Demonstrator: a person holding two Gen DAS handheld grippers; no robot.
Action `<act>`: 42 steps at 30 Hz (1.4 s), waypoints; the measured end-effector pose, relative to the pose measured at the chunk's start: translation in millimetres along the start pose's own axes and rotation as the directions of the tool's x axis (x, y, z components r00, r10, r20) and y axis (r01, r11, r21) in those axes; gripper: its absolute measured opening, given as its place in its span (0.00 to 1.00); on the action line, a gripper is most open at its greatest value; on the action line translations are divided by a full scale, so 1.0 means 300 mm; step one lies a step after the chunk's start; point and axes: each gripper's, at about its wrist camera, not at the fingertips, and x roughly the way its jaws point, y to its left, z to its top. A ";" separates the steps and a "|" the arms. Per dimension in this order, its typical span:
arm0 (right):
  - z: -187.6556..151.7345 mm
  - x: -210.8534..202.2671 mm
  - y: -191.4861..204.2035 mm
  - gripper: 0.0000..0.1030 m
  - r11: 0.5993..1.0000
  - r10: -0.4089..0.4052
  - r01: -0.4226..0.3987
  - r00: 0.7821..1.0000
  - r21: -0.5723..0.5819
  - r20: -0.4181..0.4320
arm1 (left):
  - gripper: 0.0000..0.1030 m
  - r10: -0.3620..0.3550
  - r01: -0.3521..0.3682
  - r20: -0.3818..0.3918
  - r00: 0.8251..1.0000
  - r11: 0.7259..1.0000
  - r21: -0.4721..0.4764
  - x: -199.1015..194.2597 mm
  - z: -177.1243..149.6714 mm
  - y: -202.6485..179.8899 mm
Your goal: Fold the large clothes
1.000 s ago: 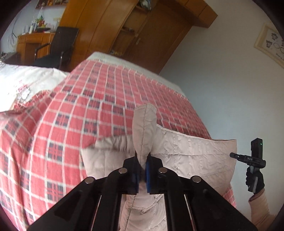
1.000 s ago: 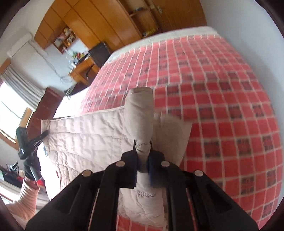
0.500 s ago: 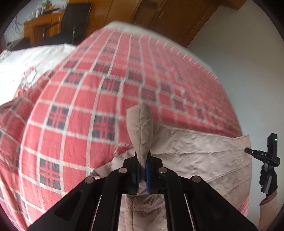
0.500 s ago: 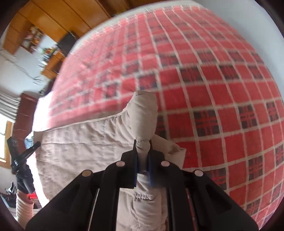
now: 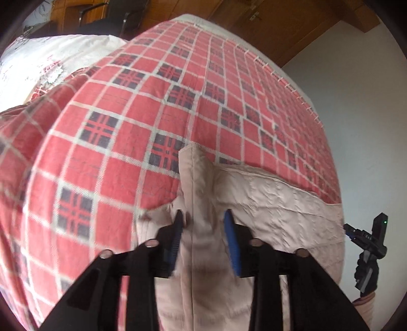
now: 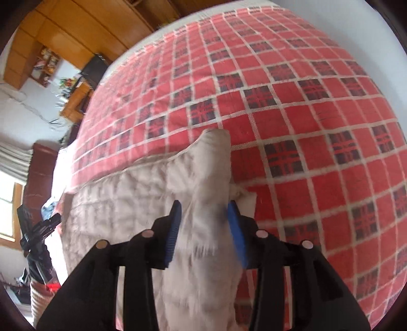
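A pale beige quilted garment (image 5: 274, 203) lies spread on a red plaid bedspread (image 5: 142, 107). My left gripper (image 5: 203, 224) stands open, its blue pads on either side of one raised corner of the garment. In the right wrist view the garment (image 6: 122, 203) lies spread to the left, and my right gripper (image 6: 203, 216) is open too, its jaws straddling the opposite corner. Each view shows the other gripper at the garment's far end: the right gripper (image 5: 366, 239) held by a gloved hand, the left gripper (image 6: 38, 229) near a sleeve.
The plaid bedspread (image 6: 305, 101) covers the whole bed. A white patterned quilt (image 5: 38, 58) lies at the bed's left side. A black chair (image 5: 112, 15) and wooden cabinets (image 6: 84, 23) stand beyond the bed. A pale wall (image 5: 356, 89) borders the right side.
Both grippers came down toward the bed with the garment's corners, then opened. The corners, pinched before, now sit loose between the spread fingers.
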 end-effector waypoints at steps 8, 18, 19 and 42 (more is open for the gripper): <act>-0.315 -0.121 -0.022 0.49 0.995 0.087 -0.089 0.995 -0.050 -0.052 | 0.46 -0.052 0.054 -0.038 0.998 0.998 0.036 -0.119 -0.300 -0.017; -0.489 -0.092 -0.029 0.23 0.995 0.057 -0.065 0.993 -0.077 -0.103 | 0.00 -0.088 0.088 -0.040 0.995 0.996 -0.013 -0.085 -0.452 -0.041; -0.487 -0.107 -0.028 0.18 0.994 0.074 -0.081 0.993 -0.069 -0.095 | 0.00 -0.104 0.103 -0.038 0.994 0.994 -0.022 -0.091 -0.453 -0.041; -0.519 -0.097 -0.099 0.12 0.994 0.114 -0.113 0.987 0.012 -0.112 | 0.38 -0.040 0.040 -0.029 0.999 0.999 0.002 -0.075 -0.451 0.040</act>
